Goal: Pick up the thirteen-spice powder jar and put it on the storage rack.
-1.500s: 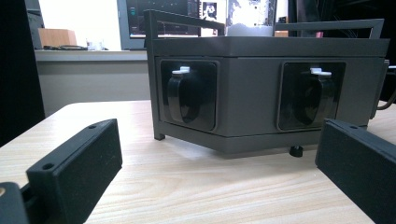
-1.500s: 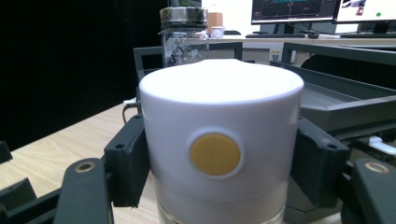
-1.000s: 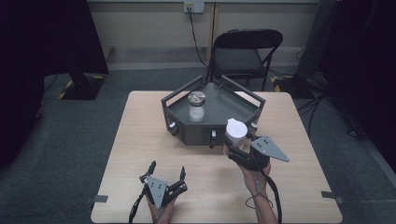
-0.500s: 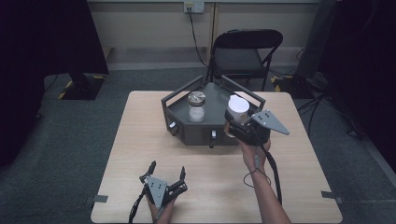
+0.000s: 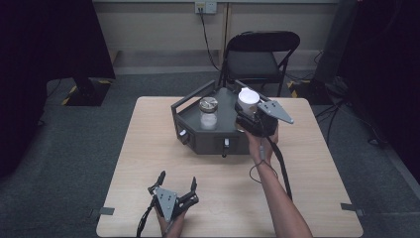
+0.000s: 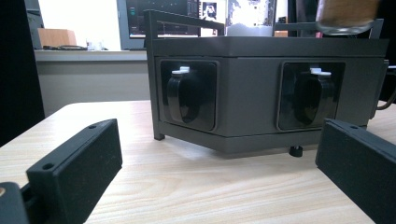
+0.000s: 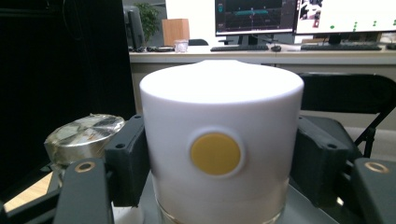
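You had the right gripper (image 5: pixel 246 119) clenched on the white-lidded jar (image 5: pixel 247 100) over the tray's (image 5: pixel 208 141) right side, left gripper (image 5: pixel 177 186) released near; lowering carelessly risked catching the rail or nudging the metal-lidded jar (image 5: pixel 208 112).

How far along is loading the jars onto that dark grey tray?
Done: one clear glass jar with a silver lid stands on the dark grey angular tray. In hand: the right gripper clamps a white-capped jar above the tray's right side. Left: setting it down and releasing. The left gripper rests open near the table's front edge.
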The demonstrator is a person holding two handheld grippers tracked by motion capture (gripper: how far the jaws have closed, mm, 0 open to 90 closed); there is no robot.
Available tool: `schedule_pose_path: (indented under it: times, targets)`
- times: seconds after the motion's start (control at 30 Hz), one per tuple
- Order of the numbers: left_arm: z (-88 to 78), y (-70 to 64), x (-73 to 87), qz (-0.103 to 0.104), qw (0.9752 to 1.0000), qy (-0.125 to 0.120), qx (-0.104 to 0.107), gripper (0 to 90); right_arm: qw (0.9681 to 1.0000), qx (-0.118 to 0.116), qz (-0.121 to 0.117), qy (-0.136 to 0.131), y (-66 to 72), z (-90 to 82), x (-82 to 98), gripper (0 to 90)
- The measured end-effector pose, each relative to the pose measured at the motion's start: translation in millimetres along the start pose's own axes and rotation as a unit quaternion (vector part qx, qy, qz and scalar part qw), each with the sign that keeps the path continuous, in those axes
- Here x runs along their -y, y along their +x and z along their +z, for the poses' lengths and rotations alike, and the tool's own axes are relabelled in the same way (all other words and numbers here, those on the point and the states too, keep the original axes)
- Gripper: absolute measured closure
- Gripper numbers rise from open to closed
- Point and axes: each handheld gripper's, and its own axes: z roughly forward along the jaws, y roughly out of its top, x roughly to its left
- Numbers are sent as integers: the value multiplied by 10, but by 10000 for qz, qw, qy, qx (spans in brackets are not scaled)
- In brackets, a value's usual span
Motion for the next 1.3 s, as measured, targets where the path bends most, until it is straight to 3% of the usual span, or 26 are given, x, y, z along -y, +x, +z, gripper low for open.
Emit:
schedule_pose_path:
  times: [0.43, 1.3]
  targets:
    - [0, 2, 0, -1, 10000, -1, 6, 0, 9995, 124, 26, 276, -37, 261, 9, 296]
    - [0, 2, 0, 0, 10000, 0, 6, 0, 9993, 116, -86, 357, -18, 287, 61, 296]
